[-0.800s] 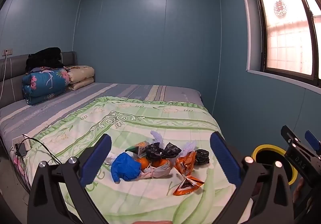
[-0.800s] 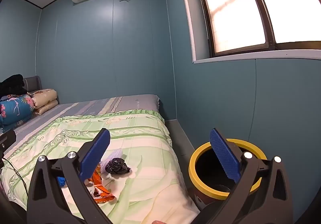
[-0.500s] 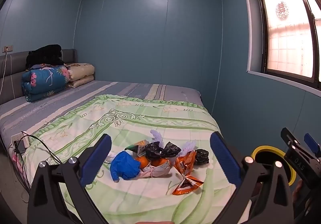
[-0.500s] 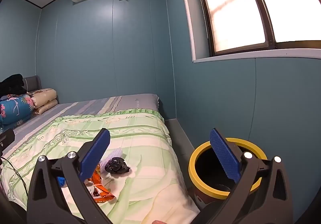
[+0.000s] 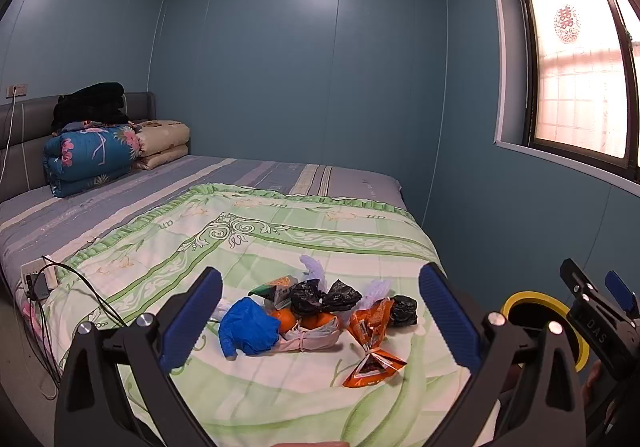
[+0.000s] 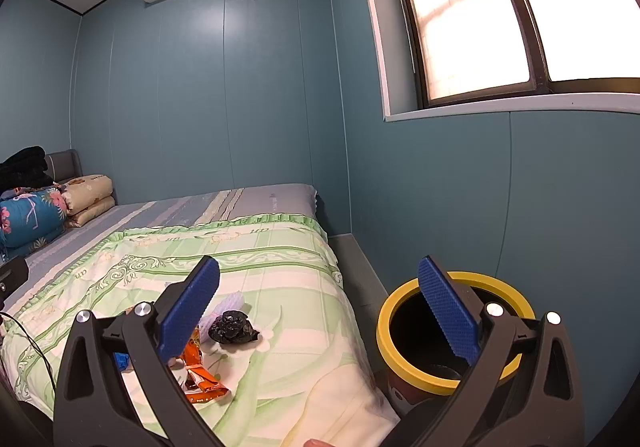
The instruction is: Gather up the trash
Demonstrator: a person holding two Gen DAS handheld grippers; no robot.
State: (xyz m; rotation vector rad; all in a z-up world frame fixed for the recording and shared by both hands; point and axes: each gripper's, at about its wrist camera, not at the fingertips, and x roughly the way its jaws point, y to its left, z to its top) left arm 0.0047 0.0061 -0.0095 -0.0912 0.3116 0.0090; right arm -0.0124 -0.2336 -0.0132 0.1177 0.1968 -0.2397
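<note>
Orange wrappers (image 5: 372,343), black bags (image 5: 320,297) and blue plastic (image 5: 248,329) heaped on quilt (image 5: 280,243).

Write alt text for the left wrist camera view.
A small pile of trash lies on a green quilted bed, framed by the open left tool, which holds nothing. A yellow-rimmed bin stands past the bed's right edge.

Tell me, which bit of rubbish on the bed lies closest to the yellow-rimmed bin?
The small black bag at the right end of the pile. The other black bag sits mid-pile, and the blue glove lies farthest from the bin.
</note>
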